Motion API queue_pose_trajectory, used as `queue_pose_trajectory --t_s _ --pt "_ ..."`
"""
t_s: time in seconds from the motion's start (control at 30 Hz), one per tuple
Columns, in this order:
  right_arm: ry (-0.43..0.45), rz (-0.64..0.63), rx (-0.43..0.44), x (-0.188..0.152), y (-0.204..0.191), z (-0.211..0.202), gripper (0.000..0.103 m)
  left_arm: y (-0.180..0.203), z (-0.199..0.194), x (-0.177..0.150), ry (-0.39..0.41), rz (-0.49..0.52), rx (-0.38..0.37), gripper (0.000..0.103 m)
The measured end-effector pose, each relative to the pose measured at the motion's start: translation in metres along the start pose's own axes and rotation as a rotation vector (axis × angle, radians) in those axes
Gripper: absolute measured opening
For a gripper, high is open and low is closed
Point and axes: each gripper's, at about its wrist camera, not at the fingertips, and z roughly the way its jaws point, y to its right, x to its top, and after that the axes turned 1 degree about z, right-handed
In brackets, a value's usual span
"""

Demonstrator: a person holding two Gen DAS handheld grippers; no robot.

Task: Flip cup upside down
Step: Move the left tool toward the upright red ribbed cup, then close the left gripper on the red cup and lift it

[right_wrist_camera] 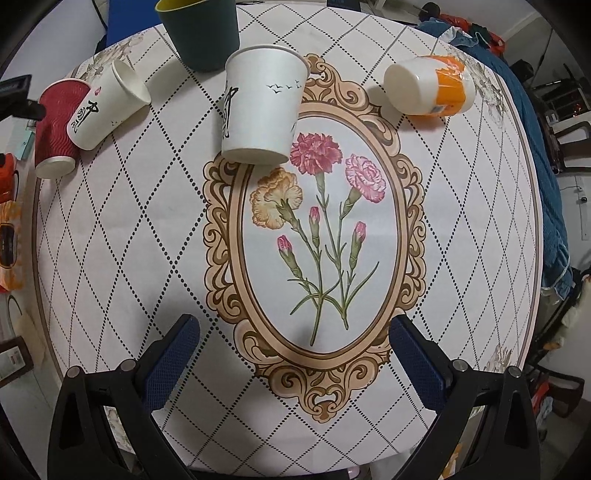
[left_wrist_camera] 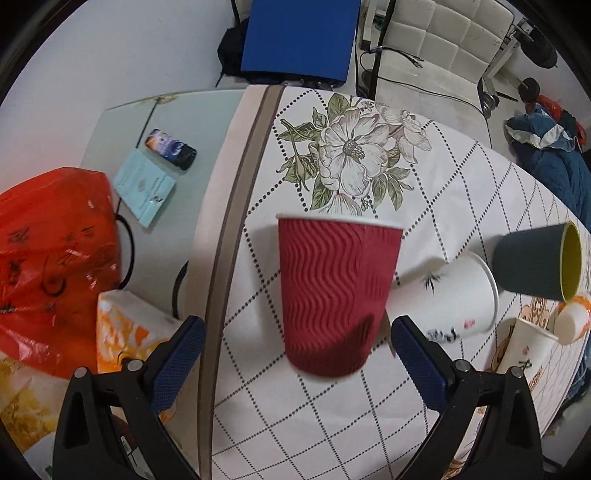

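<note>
Red ripple cup (left_wrist_camera: 338, 291) sits dead centre in left wrist view, just ahead of the left gripper (left_wrist_camera: 295, 354), whose fingers are spread wide w/ nothing between the pads. In that view the white-rimmed end is at 12 o'clock; in right wrist view the same cup is at 9 o'clock, far left edge, white-rimmed end toward the camera, lying tilted beside a white cup (right_wrist_camera: 107, 107). Can't tell for sure if that end is mouth or base, so my read: flip of the red one looks either just done or just about to start; it's blurred at the lower end, no grip on it now.

Right gripper (right_wrist_camera: 293, 356) hovers over the tablecloth (right_wrist_camera: 110, 229) medallion, fingers spread, empty.

Rest look unflipped: green cup (right_wrist_camera: 201, 33) at 12 o'clock, big white cup (right_wrist_camera: 262, 107) w/ black brush characters + small birds, orange/white cup (right_wrist_camera: 430, 86) on its side at 1 o'clock.

Writing: brush characters, not legible; orange cup label too small
</note>
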Motion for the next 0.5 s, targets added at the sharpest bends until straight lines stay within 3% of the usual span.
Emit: queue_pose_trajectory --t_s 0.17,0.33,0.5 --pt "0.002 0.014 0.002 0.004 0.0 -0.001 0.103 -0.003 0.01 0.012 -0.016 -0.012 -0.033 0.103" --pt "0.003 0.021 0.0 0.009 -0.002 0.0 0.103 -0.006 0.014 0.02 -0.004 -0.005 -0.063 0.094" --pt "0.004 0.02 0.0 0.012 -0.006 0.001 0.103 -0.005 0.021 0.022 -0.001 0.028 -0.023 0.09"
